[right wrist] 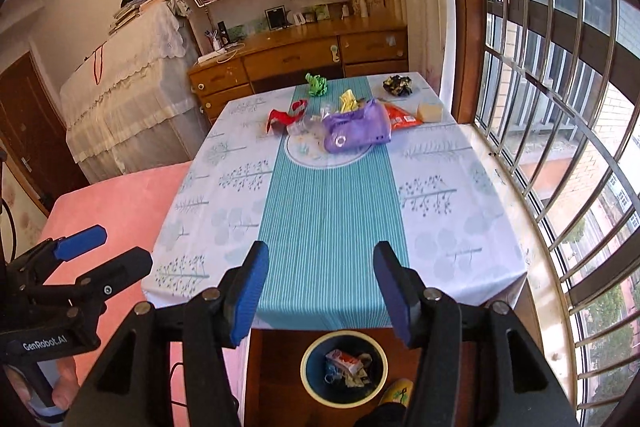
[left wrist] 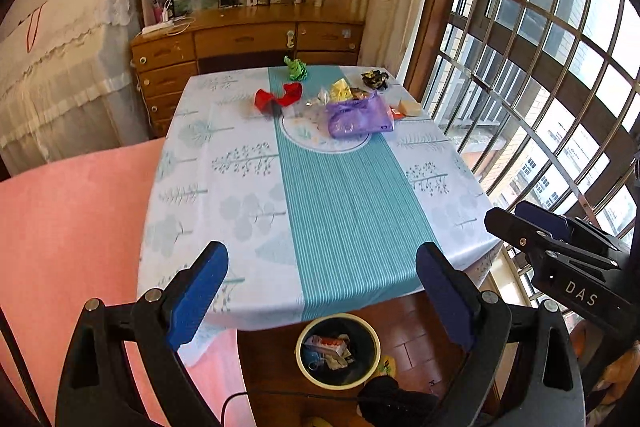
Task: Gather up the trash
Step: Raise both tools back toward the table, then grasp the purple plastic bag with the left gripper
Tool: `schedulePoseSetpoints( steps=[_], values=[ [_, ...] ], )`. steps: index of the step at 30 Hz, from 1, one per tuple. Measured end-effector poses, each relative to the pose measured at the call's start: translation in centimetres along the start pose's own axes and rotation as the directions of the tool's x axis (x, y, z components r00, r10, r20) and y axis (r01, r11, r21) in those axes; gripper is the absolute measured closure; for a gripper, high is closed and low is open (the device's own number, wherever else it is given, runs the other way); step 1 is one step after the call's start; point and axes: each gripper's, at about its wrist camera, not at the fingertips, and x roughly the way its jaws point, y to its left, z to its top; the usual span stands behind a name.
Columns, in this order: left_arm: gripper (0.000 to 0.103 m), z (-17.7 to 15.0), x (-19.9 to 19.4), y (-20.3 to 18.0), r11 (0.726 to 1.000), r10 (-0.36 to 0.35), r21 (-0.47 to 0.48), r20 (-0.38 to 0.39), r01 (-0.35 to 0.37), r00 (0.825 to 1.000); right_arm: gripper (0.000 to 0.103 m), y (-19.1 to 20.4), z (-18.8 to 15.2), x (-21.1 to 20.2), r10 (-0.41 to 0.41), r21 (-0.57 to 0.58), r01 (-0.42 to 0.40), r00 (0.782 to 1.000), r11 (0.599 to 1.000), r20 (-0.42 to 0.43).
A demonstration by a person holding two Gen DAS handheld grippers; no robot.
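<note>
Only the right wrist view showed the orange packet [right wrist: 402, 119] behind the purple plastic bag [right wrist: 356, 131], upper centre on the desk [right wrist: 332, 219]. The desk's near half lay bare. Below its edge, the yellow-rimmed bin [right wrist: 308, 379] held wrappers. The left gripper [left wrist: 322, 301] and right gripper [right wrist: 320, 293] jaws stood wide apart, empty.

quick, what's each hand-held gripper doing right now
left hand-held gripper: open, holding nothing
right hand-held gripper: open, holding nothing
</note>
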Motion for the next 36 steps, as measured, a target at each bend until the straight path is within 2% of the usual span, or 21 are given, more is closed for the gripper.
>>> schedulePoseSetpoints(
  steps=[3, 8, 13, 18, 24, 30, 33, 36],
  values=[
    [0.009, 2.0, 1.5, -0.8, 1.000, 0.010, 0.027, 0.006, -0.010, 1.000, 0.044, -1.7, 2.0, 1.7, 0.005, 0.014, -0.006, 1.000, 1.000, 0.007],
    [0.009, 6.3, 6.2, -2.5, 0.997, 0.034, 0.068, -0.003, -0.034, 0.999, 0.043, -5.7, 5.7, 6.3, 0.023, 0.029, -0.023, 1.000, 0.999, -0.005],
    [0.001, 11.5, 13.5, -5.3, 0.989, 0.066, 0.135, -0.040, -0.060, 0.997, 0.043, -10.4, 9.5, 12.3, 0.045, 0.053, -0.041, 0.997, 0.998, -0.066],
    [0.001, 16.1, 21.9, -8.5, 0.975, 0.078, 0.217, -0.095, -0.056, 0.992, 0.043, -14.9, 12.3, 18.4, 0.070, 0.067, -0.061, 0.986, 0.996, -0.149],
    [0.001, 19.4, 31.9, -12.3, 0.915, 0.101, 0.401, -0.130, -0.040, 0.986, 0.043, -19.2, 14.7, 24.1, 0.089, 0.058, -0.078, 0.972, 0.995, -0.217],
    [0.001, 20.0, 38.9, -14.3, 0.829, 0.116, 0.559, -0.198, 0.015, 0.973, 0.043, -20.8, 15.9, 27.9, 0.132, 0.047, -0.124, 0.954, 0.991, -0.269],
    [0.001, 20.1, 41.2, -14.6, 0.816, 0.115, 0.577, -0.240, 0.046, 0.964, 0.043, -20.7, 16.4, 29.1, 0.152, 0.027, -0.150, 0.948, 0.988, -0.280],
    [0.001, 19.9, 43.2, -14.4, 0.815, 0.130, 0.576, -0.293, 0.066, 0.947, 0.043, -20.5, 16.8, 30.1, 0.175, 0.012, -0.180, 0.940, 0.984, -0.293]
  ],
)
